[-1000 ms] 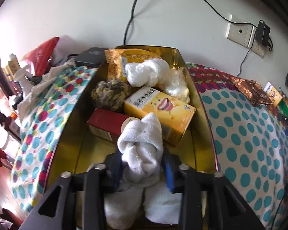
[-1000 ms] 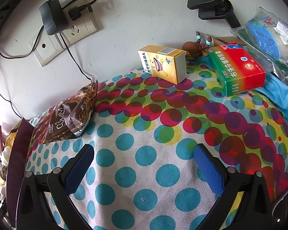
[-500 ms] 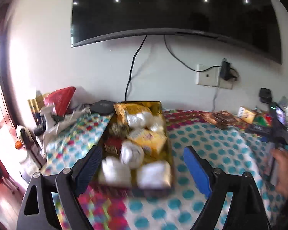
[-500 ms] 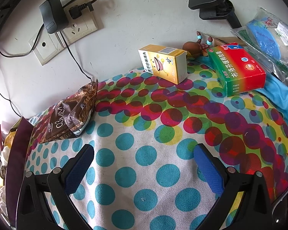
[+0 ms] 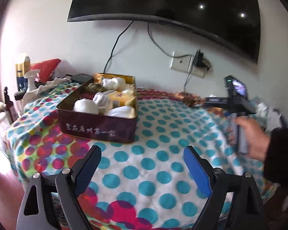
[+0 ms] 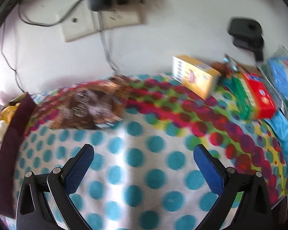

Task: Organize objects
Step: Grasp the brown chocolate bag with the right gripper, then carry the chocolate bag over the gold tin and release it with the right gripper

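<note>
On a table draped with a white cloth printed in teal and red polka dots (image 5: 159, 164), as the left wrist view recorded: one left gripper (image 5: 142, 161), black-framed with blue pads, jaws spread wide and holding nothing, poised over the cloth; one rectangular tin with gold interior and dark maroon outer walls bearing pale script (image 5: 98, 128), standing ahead and to the left, well apart from the fingers; inside it, several rolled white cloth bundles (image 5: 86, 106), a yellow carton (image 5: 121, 96) and other items too blurred to identify. One dark wall-mounted television screen (image 5: 172, 2) hung above; one white wall socket plate with a black adapter plugged in (image 5: 188, 64) sat below it. At the right edge, one person's hand (image 5: 253, 136) in a dark sleeve grasped the handle of the other gripper device. In the right wrist view, blurred by motion: one right gripper (image 6: 144, 159), likewise black with blue pads, jaws released and wide apart, empty above the dotted cloth; one crumpled brown foil snack bag (image 6: 86, 107) lying ahead to the left; one yellow cardboard box (image 6: 195, 75) near the wall; one red-and-green carton (image 6: 253, 97) just to its right; one clear plastic packet with blue contents (image 6: 280, 72) at the far right; one black clamp-like mount (image 6: 245, 32) against the wall; the maroon tin's wall (image 6: 11, 145) showing at the left edge.
</note>
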### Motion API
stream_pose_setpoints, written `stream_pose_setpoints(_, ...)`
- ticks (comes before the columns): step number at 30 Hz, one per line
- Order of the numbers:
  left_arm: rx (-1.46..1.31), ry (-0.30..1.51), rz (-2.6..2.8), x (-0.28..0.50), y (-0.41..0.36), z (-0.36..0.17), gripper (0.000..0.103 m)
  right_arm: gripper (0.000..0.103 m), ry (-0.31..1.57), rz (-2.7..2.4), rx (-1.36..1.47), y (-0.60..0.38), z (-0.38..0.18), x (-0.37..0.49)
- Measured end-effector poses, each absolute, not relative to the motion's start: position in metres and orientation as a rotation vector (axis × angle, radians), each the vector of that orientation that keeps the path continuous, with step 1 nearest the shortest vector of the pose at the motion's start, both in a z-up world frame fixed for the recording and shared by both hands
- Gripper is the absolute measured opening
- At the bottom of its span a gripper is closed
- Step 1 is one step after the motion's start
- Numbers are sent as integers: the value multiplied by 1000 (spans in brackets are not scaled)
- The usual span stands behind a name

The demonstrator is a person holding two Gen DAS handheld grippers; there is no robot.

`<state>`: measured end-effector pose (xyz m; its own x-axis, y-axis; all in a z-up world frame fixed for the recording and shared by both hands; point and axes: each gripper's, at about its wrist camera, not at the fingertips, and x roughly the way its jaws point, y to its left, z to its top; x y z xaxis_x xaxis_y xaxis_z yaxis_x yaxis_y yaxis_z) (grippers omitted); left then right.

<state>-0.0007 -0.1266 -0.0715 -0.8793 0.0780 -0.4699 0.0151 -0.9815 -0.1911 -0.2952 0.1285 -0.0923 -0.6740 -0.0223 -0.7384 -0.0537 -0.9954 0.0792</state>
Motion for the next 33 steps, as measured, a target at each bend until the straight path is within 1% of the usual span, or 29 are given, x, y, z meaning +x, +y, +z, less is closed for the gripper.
stream_pose_setpoints(1, -757, -286, 3003, 0, -126, -70, 90, 103, 100, 2861, -1273, 118, -89, -300)
stream_pose_setpoints(2, -759, -279, 2998, 0, -126, -69, 90, 103, 1, 2873, -1296, 98, -84, -308)
stream_pose_setpoints(3, -759, -282, 2992, 1, -126, -68, 90, 103, -58, 2885, -1300, 86, -81, -312)
stream_pose_setpoints(5, -765, -311, 2986, 2, -129, -67, 90, 103, -198, 2925, -1281, 62, -73, -318)
stream_pose_setpoints(6, -774, -326, 2978, 1, -131, -67, 90, 103, -296, 2921, -1277, 49, -72, -321)
stream_pose_setpoints(10, -777, -358, 2979, 1, -136, -62, 90, 103, -606, 2827, -1283, 15, -95, -337)
stream_pose_setpoints(12, -761, -361, 2988, 2, -139, -60, 90, 103, -678, 2772, -1255, 10, -105, -347)
stream_pose_setpoints(16, -778, -378, 2988, 0, -143, -61, 90, 103, -619, 2761, -1272, 14, -110, -369)
stream_pose_setpoints(18, -792, -383, 2985, -3, -145, -62, 90, 102, -518, 2786, -1297, 25, -110, -380)
stream_pose_setpoints(19, -797, -389, 2982, -4, -145, -62, 90, 99, -452, 2802, -1302, 32, -110, -383)
stream_pose_setpoints(20, -798, -389, 2982, -4, -146, -63, 90, 92, -379, 2816, -1308, 40, -111, -385)
stream_pose_setpoints(22, -796, -383, 2987, -4, -146, -63, 90, 58, -271, 2827, -1323, 51, -110, -390)
stream_pose_setpoints(23, -799, -380, 2987, -5, -146, -64, 90, 49, -240, 2815, -1302, 56, -108, -391)
stream_pose_setpoints(24, -814, -376, 2983, -6, -145, -66, 90, 49, -205, 2829, -1312, 60, -108, -393)
stream_pose_setpoints(28, -828, -373, 2983, -9, -145, -68, 90, 47, -221, 2852, -1279, 59, -104, -388)
stream_pose_setpoints(33, -842, -365, 2994, -9, -144, -70, 90, 46, -202, 2911, -1221, 60, -92, -361)
